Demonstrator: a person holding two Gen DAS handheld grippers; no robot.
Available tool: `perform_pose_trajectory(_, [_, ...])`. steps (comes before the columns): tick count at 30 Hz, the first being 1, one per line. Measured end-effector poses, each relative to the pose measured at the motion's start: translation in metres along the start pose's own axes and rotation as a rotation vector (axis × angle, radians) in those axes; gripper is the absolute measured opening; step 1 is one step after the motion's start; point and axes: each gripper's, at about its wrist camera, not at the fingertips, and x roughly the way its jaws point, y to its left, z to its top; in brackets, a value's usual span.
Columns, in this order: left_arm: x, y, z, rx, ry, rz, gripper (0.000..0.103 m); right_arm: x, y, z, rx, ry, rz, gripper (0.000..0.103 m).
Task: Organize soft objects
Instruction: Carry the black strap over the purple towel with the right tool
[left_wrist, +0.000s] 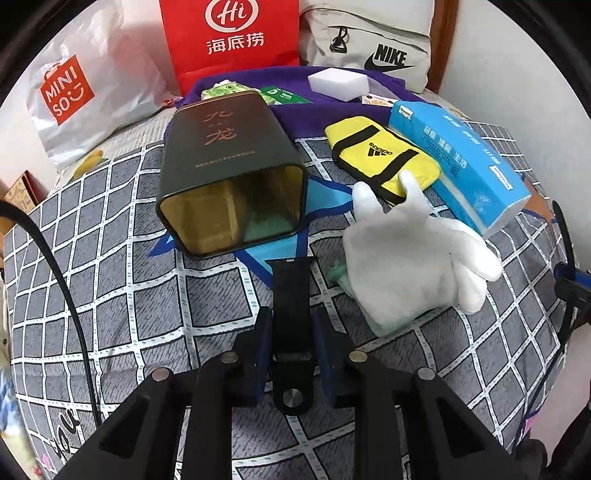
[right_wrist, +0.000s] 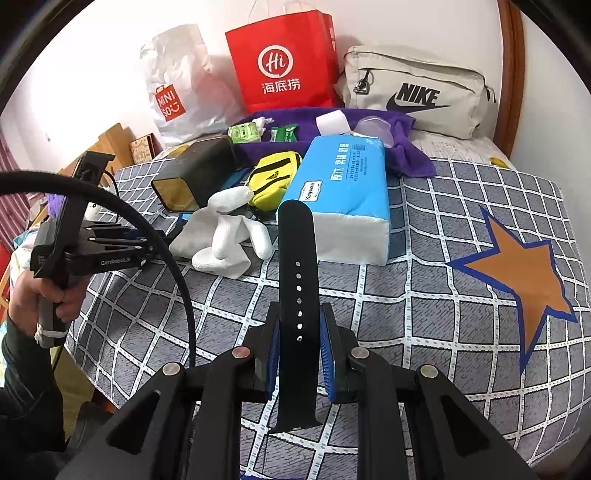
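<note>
Left hand-held gripper (left_wrist: 291, 328): I clamp the short strap piece (left_wrist: 291, 295), pointing up-frame.
Right hand-held gripper (right_wrist: 299, 332): I pinch the holed watch strap (right_wrist: 297, 266), long axis upright.
Tin (left_wrist: 229, 173): upper left of centre on the bed (left_wrist: 147, 295), mouth facing my nearer left side.
Glove (left_wrist: 410, 251): right of the tin.

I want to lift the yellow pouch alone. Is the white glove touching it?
Touching. In the left wrist view a finger of the white glove lies over the near edge of the yellow Adidas pouch, no gap between them.
</note>
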Motion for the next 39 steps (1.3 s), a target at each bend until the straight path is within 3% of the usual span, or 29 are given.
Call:
perform_pose_trajectory(6, [0.002,-0.001,0.003,-0.002,-0.011,0.009,0.020,0.000,0.003,0.000,-0.005,0.000,0.007,0.020])
perform_pose_trajectory(19, [-0.036,0.010,0.007,-0.049,-0.067,-0.081,0.020,-0.015,0.011,0.015,-0.005,-0.039,0.064,0.019])
perform_pose_trajectory(26, [-0.062,0.008,0.021,-0.037,-0.122,-0.102,0.020,-0.019,0.019,0.044,-0.039,-0.062,0.073,0.019])
perform_pose_trajectory(39, [-0.072,0.018,0.086,-0.057,-0.161,-0.109,0.020,-0.009,0.003,0.117,-0.052,-0.093,0.096,0.019])
